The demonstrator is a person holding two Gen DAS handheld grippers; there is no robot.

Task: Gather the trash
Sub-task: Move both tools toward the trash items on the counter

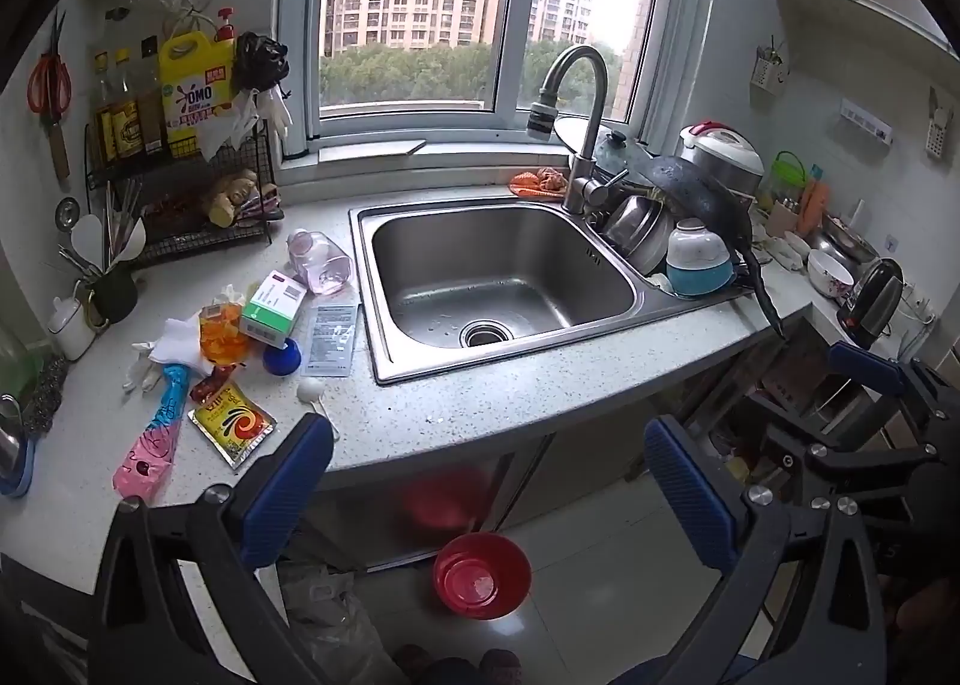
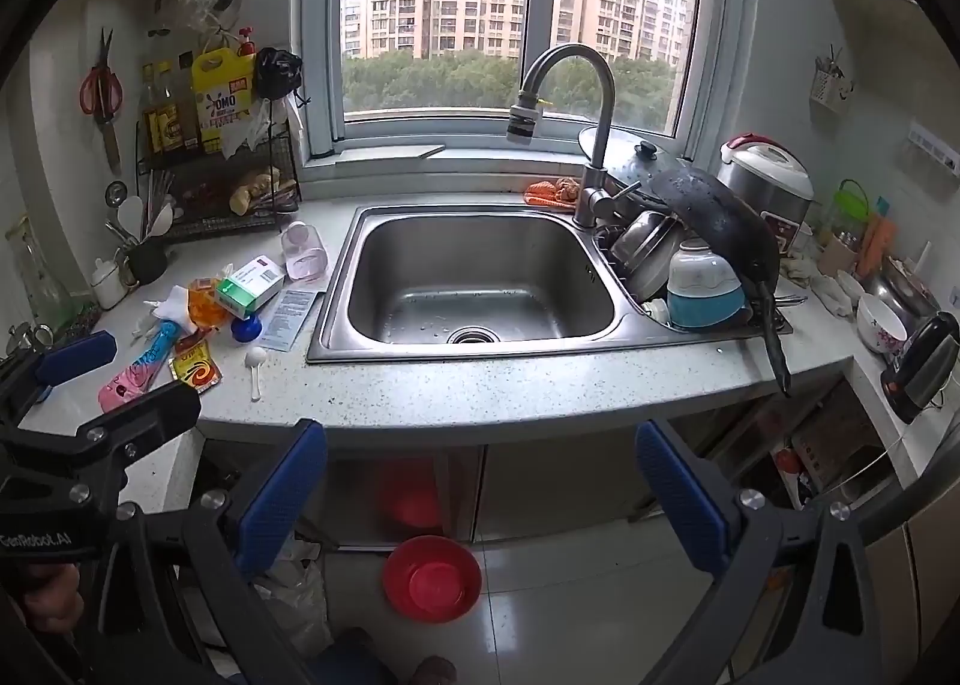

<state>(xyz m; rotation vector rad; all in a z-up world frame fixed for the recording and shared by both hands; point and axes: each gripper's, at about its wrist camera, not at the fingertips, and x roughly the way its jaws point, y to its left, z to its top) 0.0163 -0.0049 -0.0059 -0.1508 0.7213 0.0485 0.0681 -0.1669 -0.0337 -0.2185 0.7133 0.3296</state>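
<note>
Both grippers hang in front of a kitchen table (image 1: 510, 403) with a steel sink (image 1: 504, 271) at the centre of the frame. The left gripper (image 1: 489, 481) has its jaws spread wide with nothing between them; below them, low in the frame, a red bowl (image 1: 482, 574) sits on the floor. The right gripper (image 2: 480, 481) is likewise released and empty, its blue fingertips (image 2: 282, 487) framing the cabinet front under the table.

The trash lies in a loose heap on the table at the left of the frame, left of the sink. In the left wrist view it includes a pink and blue wrapper (image 1: 157, 433), a yellow sauce packet (image 1: 232, 422) just beside it, an orange pouch (image 1: 223, 332), a green and white box (image 1: 273, 308) leaning on the pouch, a blue cap (image 1: 282, 356), a paper leaflet (image 1: 331, 338) touching the sink's rim, a white plastic spoon (image 1: 316, 398) and a clear bottle (image 1: 319, 260) on its side. Neither gripper touches any of it.

Stacked dishes and a black pan (image 1: 708, 193) fill the drainer at the right of the sink.
</note>
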